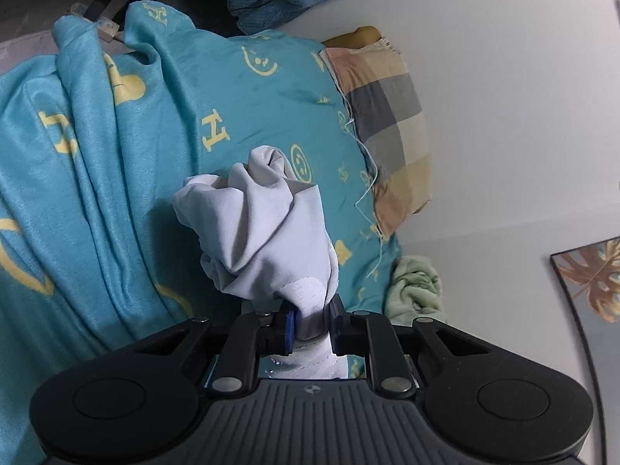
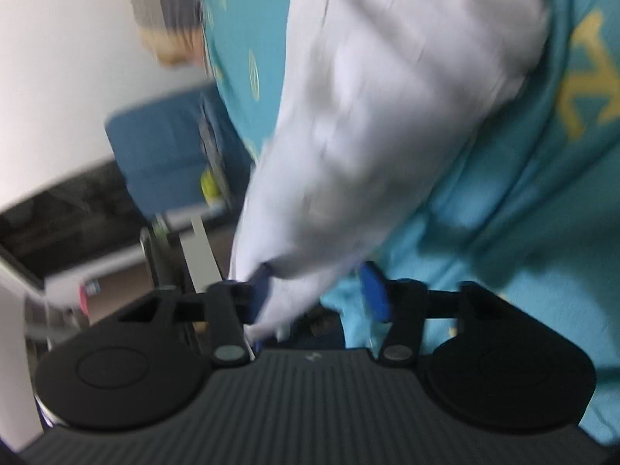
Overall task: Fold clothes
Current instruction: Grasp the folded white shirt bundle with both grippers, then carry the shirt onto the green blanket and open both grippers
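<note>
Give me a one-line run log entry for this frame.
left gripper: shut on white garment | right gripper: open, garment between pads | surface: teal blanket | fold: not done

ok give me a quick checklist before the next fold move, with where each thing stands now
1. Left tongs shut on the white garment: ok.
2. Right tongs gripping it: not ok, jaws apart, cloth only lies between them.
3. Garment spread flat: not ok, bunched up in the left view.
4. Blue blanket smooth underneath: not ok, it is creased.
5. Pillow clear of the garment: ok.
6. Right view sharp enough to judge contact: cannot tell, blurred.
</note>
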A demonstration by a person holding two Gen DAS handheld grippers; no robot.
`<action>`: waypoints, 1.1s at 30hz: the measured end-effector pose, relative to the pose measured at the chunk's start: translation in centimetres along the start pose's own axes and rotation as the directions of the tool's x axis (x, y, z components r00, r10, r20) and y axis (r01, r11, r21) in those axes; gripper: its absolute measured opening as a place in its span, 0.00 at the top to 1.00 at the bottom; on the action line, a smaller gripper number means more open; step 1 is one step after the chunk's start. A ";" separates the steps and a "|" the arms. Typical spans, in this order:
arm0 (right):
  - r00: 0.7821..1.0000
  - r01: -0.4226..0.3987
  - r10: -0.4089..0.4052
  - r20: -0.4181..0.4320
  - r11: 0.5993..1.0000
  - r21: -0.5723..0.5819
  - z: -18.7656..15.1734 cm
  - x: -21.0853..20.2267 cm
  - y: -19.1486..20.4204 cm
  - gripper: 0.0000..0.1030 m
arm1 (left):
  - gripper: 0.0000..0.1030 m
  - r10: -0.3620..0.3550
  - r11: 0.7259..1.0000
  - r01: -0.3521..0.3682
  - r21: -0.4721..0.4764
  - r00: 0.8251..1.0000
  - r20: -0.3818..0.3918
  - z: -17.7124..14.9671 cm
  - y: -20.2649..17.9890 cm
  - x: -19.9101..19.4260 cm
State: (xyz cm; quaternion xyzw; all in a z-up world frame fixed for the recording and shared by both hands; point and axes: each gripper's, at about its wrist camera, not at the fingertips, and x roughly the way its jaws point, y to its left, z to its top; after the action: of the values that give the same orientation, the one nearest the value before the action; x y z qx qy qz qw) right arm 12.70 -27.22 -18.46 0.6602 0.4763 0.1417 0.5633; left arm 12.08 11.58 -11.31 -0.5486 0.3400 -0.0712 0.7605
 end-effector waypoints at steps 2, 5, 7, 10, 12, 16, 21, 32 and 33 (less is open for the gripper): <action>0.998 -0.019 0.017 0.068 0.999 0.031 0.4 -1.0 -0.5 0.27 | 0.83 0.017 1.000 -0.017 -0.018 1.000 -0.004 0.0 0.6 0.1; 0.991 -0.008 0.000 0.133 0.998 0.058 1.3 -1.5 -1.3 0.27 | 0.81 0.044 0.997 -0.046 -0.058 0.999 -0.019 0.0 1.8 0.4; 0.987 0.012 -0.018 0.158 0.999 0.042 1.6 -1.4 -1.4 0.35 | 0.71 0.065 0.994 -0.067 -0.081 0.997 -0.032 0.2 2.5 0.8; 0.982 0.052 -0.044 0.185 0.998 -0.035 1.5 -1.2 -0.6 0.67 | 0.44 0.091 0.986 -0.098 -0.134 0.994 -0.061 0.2 3.5 1.6; 0.981 0.058 -0.042 0.191 0.995 -0.075 1.5 -1.2 -0.2 0.76 | 0.34 0.111 0.980 -0.123 -0.159 0.991 -0.080 0.2 4.2 2.2; 0.977 0.069 -0.040 0.210 0.988 -0.136 1.2 -1.7 0.9 0.81 | 0.47 0.108 0.970 -0.129 -0.207 0.988 -0.110 0.4 5.4 3.8; 0.975 0.055 -0.008 0.224 0.977 -0.207 0.0 -3.7 3.5 0.83 | 0.78 0.025 0.979 -0.040 -0.202 0.997 -0.078 0.8 3.8 3.1; 0.893 -0.074 0.187 0.408 0.958 -0.278 2.0 -21.6 11.0 0.83 | 0.79 -0.169 0.985 0.174 -0.001 0.953 -0.253 -7.2 -16.0 9.7; 0.875 -0.071 0.202 0.440 0.953 -0.296 2.8 -24.0 12.0 0.83 | 0.79 -0.184 0.981 0.196 0.013 0.941 -0.283 -8.6 -18.2 11.3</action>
State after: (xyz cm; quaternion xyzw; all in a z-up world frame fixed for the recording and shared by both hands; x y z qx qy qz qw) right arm 8.20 -46.73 -0.42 0.6238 0.2553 0.0826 0.7341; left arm 20.38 -7.70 -1.63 -0.5474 0.3881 -0.2282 0.7055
